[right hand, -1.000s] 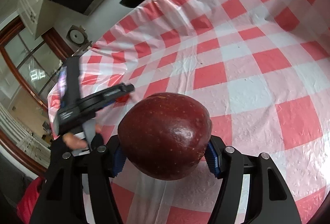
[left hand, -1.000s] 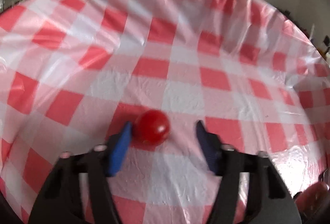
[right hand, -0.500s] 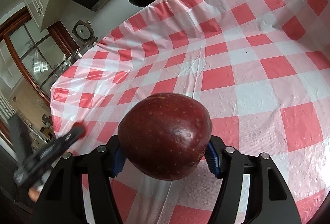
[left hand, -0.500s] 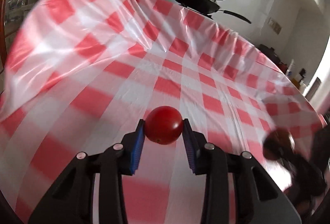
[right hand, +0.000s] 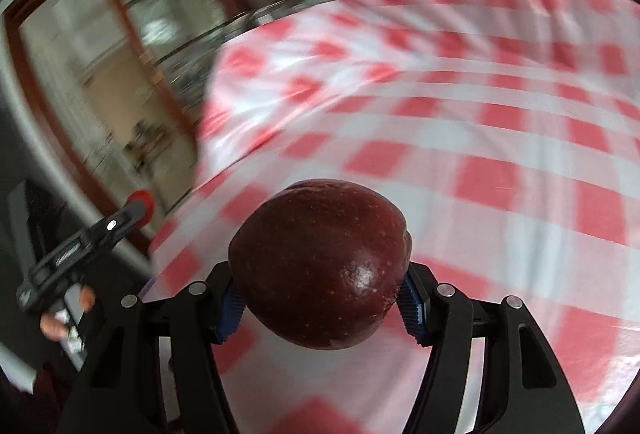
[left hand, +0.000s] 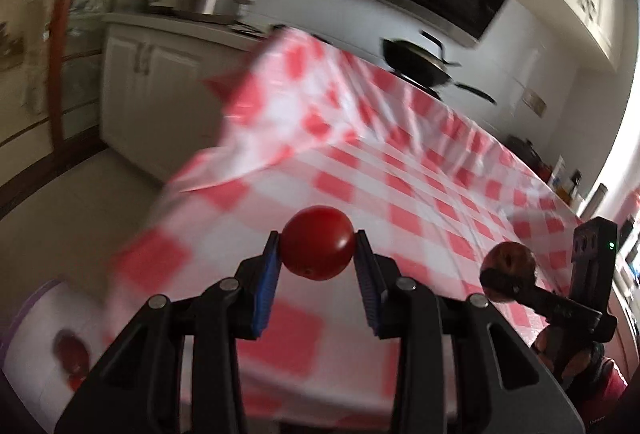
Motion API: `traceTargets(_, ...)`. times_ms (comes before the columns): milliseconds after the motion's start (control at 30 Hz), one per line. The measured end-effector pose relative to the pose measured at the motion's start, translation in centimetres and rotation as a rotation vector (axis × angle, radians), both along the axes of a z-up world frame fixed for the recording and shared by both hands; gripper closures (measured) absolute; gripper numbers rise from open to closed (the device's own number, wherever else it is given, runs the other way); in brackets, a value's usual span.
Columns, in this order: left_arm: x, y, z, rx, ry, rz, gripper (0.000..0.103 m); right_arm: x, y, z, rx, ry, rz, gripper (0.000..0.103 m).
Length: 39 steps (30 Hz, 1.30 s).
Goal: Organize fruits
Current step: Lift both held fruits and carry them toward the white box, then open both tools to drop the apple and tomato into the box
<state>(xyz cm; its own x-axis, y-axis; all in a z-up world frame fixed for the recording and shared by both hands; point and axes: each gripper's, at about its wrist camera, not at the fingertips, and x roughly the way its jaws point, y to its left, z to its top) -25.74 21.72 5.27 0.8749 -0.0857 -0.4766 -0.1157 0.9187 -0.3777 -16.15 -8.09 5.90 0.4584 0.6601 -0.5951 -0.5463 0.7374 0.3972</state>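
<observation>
- Two fruits in the air right now: left gripper (left hand: 316,254) jaws pinch a small tomato (left hand: 317,243), right gripper (right hand: 320,298) jaws clamp a dark apple (right hand: 320,264), both above the checkered bench (right hand: 500,154).
- Tomato looks soft and slick, so go gentle; the apple's firm and heavier, best gripped across its widest part.

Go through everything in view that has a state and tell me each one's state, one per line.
left gripper: shut on the tomato
tomato: held, lifted off the tablecloth
right gripper: shut on the apple
apple: held, lifted
tablecloth: spread, wrinkled
</observation>
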Motion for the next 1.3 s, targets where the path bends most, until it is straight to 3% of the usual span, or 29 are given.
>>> traceTargets(233,-8.0,6.7,-2.6,-0.026,0.046,0.154,0.066,-6.5,10.6,0.6,-0.089,-0.074,0.373,0.041)
traceTargets(433,-11.7,10.9,-8.2,-0.064,0.204,0.279,0.066,-13.3,20.3,-2.1,-0.208,-0.065,0.696,0.041)
traceTargets(600,-12.5,13.3,-12.3,-0.088,0.347,0.364,0.066,-17.6,25.5,-6.2,-0.352,-0.057,0.862,0.041)
traceTargets(800,-11.7,14.4,-15.5,-0.058,0.516,0.423,0.066,-18.7,29.7,-11.5,-0.525,-0.019,0.895,0.041)
traceTargets(967,-11.1,15.5,-18.1,-0.15,0.65,0.453,0.066,-17.9,32.5,-14.0,-0.608,-0.009,0.869,0.041)
traceTargets(1100,-11.2,15.6,-19.3,-0.161,0.698,0.453,0.066,-18.1,33.0,-15.1,-0.651,-0.006,0.867,0.041)
traceTargets(1300,-11.2,15.3,-18.8,-0.141,0.675,0.477,0.061,-18.3,33.2,-16.1,-0.69,-0.011,0.88,0.04)
